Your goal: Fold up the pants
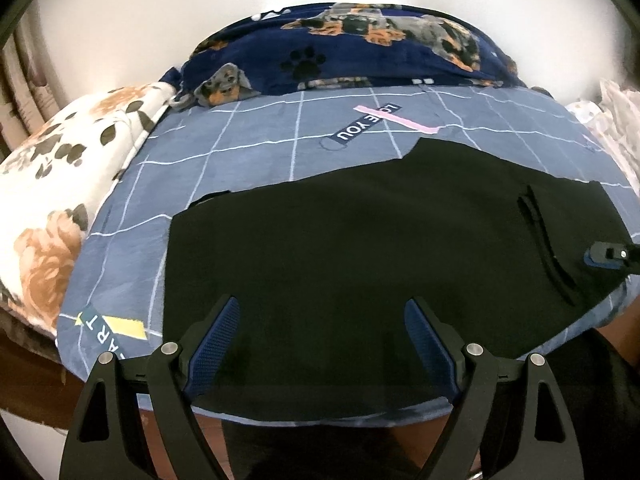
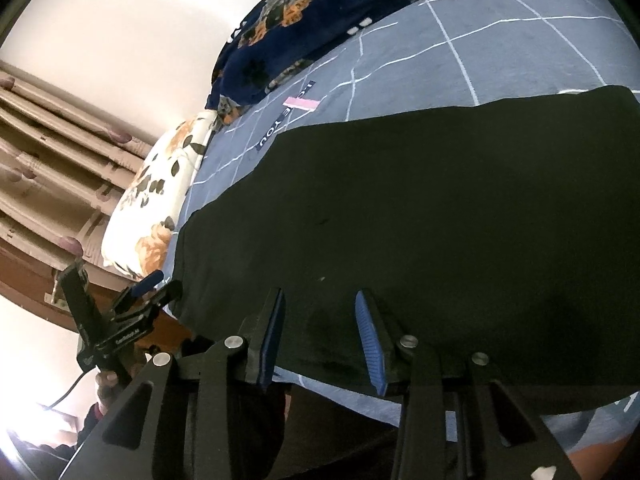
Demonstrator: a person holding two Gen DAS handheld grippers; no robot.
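Black pants [image 1: 360,248]: spread flat across a blue grid-pattern bedsheet [image 1: 248,152] on the bed, one pocket slit visible toward the right in the left wrist view. Left gripper [image 1: 322,316]: fingers wide apart, poised over the near edge of the pants, nothing between them. Right gripper [image 2: 320,312]: fingers partly open above the near hem; whether the tips touch the cloth cannot be told, and no fabric is seen pinched. Surroundings: floral pillow [image 1: 52,200] at the left, navy dog-print blanket [image 1: 360,48] at the far side. Obscured: fabric folds and layers are lost in the uniform black; the pants' right end is cut off in the right wrist view.
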